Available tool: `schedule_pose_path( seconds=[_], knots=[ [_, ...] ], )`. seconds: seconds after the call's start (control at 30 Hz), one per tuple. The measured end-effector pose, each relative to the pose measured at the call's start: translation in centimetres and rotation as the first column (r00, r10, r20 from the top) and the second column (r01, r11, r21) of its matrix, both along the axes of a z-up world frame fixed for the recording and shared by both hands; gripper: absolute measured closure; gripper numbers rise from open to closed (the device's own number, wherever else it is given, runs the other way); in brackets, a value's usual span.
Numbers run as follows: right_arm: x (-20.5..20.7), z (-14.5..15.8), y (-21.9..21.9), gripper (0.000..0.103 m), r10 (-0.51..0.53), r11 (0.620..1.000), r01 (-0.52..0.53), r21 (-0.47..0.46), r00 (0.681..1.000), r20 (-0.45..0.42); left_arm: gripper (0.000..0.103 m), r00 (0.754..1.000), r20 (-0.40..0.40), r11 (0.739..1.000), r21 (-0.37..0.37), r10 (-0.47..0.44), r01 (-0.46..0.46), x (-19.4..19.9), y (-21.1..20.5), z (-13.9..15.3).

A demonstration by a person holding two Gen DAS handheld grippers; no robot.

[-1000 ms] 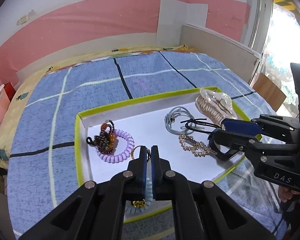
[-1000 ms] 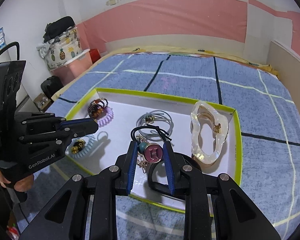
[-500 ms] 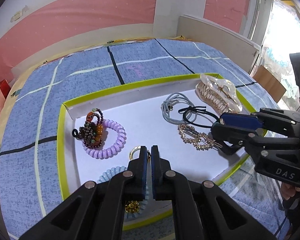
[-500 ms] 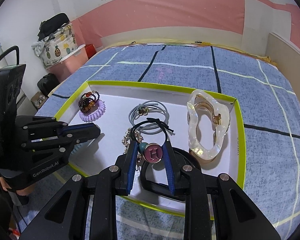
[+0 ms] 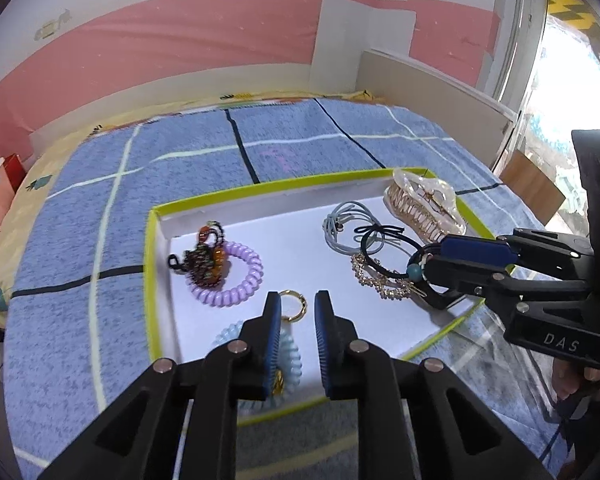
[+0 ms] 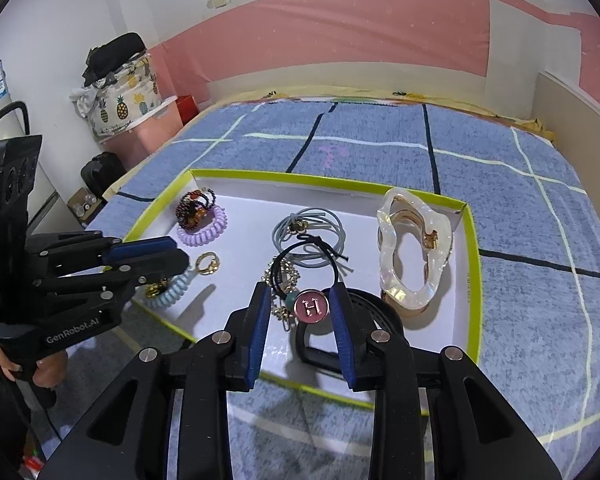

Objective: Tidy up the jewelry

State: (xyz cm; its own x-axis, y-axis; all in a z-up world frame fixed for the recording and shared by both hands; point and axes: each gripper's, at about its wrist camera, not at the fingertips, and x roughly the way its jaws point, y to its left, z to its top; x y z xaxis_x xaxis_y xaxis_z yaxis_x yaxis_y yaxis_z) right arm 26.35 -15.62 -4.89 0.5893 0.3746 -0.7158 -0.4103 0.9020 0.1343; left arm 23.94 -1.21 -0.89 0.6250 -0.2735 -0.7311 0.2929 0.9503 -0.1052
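Observation:
A white tray with a lime rim [image 5: 260,194] [image 6: 340,182] lies on the blue bed. My left gripper [image 5: 297,300] is open just above a gold ring [image 5: 292,306] [image 6: 207,263] and a pale blue coil tie [image 5: 288,360] [image 6: 172,290]. My right gripper [image 6: 300,306] [image 5: 428,256] is partly open around a black hair tie with a pink H charm [image 6: 310,306] that lies over a gold chain [image 5: 380,284]. A purple coil tie with beads [image 5: 220,268] [image 6: 200,220], grey ties [image 5: 348,224] [image 6: 312,232] and a pearl claw clip [image 5: 424,204] [image 6: 412,252] lie in the tray.
The tray rests on a blue checked bedspread [image 5: 100,208] [image 6: 540,240]. A headboard [image 5: 432,96] stands along the far right in the left wrist view. A pineapple-print bag [image 6: 120,96] and pink box stand beside the bed at the left.
My left gripper has opened, and the gold ring now lies free on the tray between its fingers. My right gripper has opened a little wider around the H charm.

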Motion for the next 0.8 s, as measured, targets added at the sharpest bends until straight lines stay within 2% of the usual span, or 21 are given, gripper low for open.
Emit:
schedule_pose_path(
  seconds=[0.23, 0.5, 0.8],
  knots=[
    [-3.0, 1.6, -0.9, 0.068, -0.018, 1.000, 0.018, 0.023, 0.999, 0.029, 0.085, 0.997, 0.036, 0.998, -0.006, 0.062, -0.062, -3.3, 1.4, 1.6],
    [-8.5, 3.2, -2.2, 0.066, -0.044, 0.999, 0.042, 0.030, 0.997, 0.071, 0.082, 0.991, 0.057, 0.992, -0.014, 0.124, -0.123, -8.2, 2.2, 2.6],
    [-13.2, 3.6, -2.0, 0.065, -0.042, 0.999, 0.040, 0.022, 0.995, 0.091, 0.081, 0.985, 0.077, 0.988, -0.001, 0.157, -0.157, -13.8, 1.7, 3.0]
  ],
)
